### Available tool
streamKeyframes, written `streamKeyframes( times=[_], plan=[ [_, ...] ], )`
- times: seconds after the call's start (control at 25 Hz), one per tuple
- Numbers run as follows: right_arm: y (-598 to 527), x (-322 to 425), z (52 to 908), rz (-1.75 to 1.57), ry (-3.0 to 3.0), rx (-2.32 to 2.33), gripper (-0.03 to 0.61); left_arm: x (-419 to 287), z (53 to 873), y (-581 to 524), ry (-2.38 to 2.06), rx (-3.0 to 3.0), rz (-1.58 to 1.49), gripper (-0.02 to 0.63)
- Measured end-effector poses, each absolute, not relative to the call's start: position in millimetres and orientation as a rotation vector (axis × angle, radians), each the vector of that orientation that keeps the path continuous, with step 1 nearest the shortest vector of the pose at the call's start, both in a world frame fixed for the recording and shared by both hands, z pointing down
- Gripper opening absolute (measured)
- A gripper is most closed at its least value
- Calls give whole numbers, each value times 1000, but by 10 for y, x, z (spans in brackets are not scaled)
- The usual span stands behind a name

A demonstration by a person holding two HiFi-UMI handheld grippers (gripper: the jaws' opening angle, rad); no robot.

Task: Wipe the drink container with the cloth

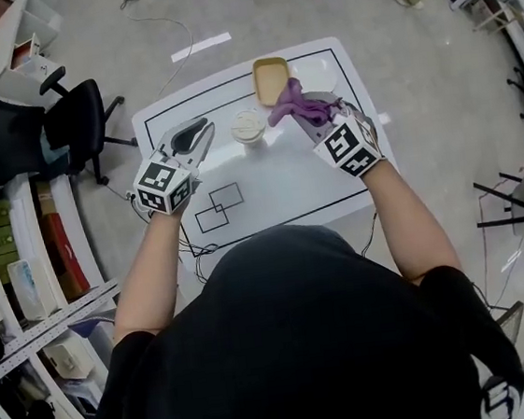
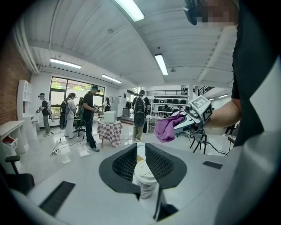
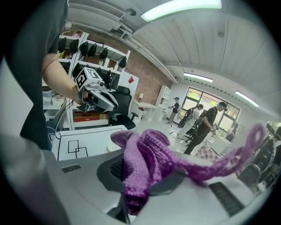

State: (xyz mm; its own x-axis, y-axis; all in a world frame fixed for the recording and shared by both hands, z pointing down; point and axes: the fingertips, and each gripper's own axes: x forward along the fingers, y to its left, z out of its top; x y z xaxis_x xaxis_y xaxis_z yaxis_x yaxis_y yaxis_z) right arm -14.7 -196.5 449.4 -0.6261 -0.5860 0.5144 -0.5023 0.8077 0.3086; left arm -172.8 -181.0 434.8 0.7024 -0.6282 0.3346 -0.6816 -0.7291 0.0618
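Two handheld grippers hover above a white table (image 1: 269, 189). The right gripper (image 1: 314, 119) clamps a purple knitted cloth (image 1: 291, 104). The left gripper (image 1: 199, 132), jaws barely parted and empty, is near a lidded paper cup (image 1: 248, 126).

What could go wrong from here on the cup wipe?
1. The white lidded paper cup stands free on the white table. The left gripper is beside it, jaws barely apart and holding nothing, so a wiping push may tip or slide it.
2. The purple knitted cloth trails a loose tail from the right gripper, which could snag the cup or drag over the tan tray behind.
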Motion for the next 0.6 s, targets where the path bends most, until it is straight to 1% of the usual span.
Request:
streamKeyframes(
  times=[0.28,0.6],
  plan=[
    [-1630,-330,3826,-235,-2438,928,74,-2177,4024,-1452,-1113,2743,376,64],
    [-1312,-511,3403,-287,-2454,1026,74,-2783,3803,-1062,-1208,2729,289,64]
  ],
)
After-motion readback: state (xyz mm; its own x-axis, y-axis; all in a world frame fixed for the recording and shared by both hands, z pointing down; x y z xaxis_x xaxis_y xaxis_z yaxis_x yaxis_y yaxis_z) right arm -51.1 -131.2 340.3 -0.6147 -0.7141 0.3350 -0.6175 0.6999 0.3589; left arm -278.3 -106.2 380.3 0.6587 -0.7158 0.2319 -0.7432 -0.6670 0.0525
